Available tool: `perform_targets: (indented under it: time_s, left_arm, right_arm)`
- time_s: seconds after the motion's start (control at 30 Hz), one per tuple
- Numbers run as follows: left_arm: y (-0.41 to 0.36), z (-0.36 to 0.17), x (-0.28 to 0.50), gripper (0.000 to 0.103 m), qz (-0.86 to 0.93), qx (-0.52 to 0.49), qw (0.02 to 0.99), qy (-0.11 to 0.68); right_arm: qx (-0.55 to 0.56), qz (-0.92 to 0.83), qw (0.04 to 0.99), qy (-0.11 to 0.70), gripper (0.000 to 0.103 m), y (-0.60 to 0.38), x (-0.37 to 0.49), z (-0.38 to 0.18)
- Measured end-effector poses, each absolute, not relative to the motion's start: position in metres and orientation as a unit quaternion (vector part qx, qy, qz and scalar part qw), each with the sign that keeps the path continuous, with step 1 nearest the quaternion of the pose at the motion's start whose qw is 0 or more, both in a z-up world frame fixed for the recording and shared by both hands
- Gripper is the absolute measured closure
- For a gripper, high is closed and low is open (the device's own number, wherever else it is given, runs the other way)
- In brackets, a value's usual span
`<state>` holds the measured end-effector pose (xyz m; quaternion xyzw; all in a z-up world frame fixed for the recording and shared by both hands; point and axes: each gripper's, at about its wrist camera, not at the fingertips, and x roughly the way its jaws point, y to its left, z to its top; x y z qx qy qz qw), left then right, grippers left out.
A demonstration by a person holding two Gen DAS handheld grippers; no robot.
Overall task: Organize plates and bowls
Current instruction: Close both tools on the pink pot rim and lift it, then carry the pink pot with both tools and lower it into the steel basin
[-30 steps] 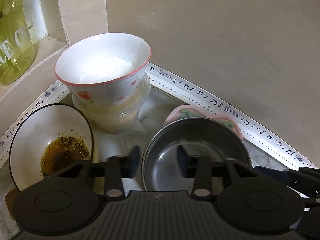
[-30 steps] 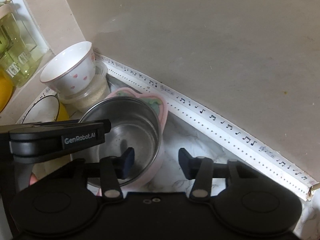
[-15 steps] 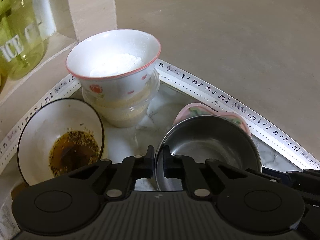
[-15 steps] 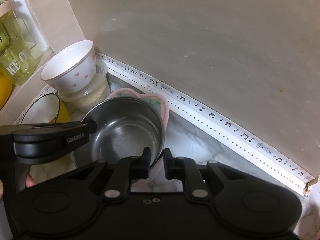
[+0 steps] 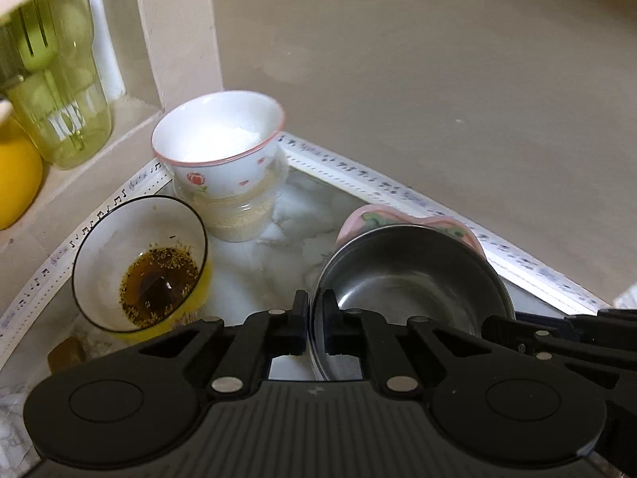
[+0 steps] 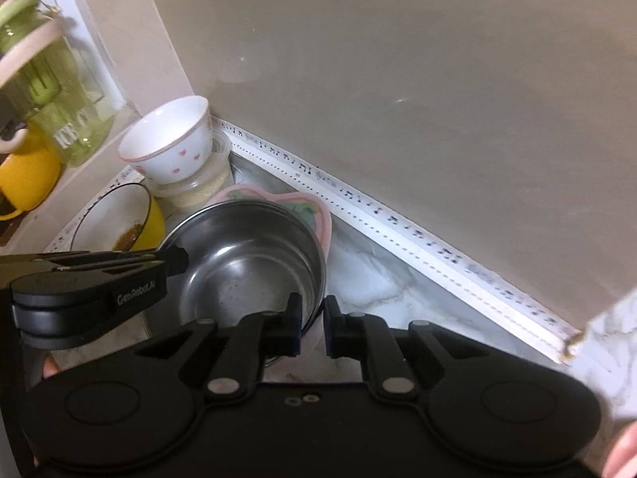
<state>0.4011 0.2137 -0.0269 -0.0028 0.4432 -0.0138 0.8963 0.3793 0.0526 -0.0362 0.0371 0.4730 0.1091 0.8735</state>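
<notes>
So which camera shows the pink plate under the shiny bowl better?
The right wrist view. There the pink plate shows a long stretch of its rim, with a green pattern, behind the steel bowl. The left wrist view shows only a smaller piece of rim above the bowl.

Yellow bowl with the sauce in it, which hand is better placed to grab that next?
Left, probably. The yellow bowl sits just left of the left gripper, clamped on the left rim of the steel bowl. The right gripper clamps the opposite rim, the steel bowl lying between. Either must let go first.
</notes>
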Motion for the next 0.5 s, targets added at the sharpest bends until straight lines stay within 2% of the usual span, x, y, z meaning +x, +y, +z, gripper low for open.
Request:
perform_targets:
  time_s: [0.5]
  left_arm:
    - [0.140, 0.023, 0.303, 0.097, -0.055, 0.037, 0.902, 0.426]
  right_arm:
    - [0.052, 0.105, 0.888, 0.445, 0.092, -0.016, 0.295, 0.022]
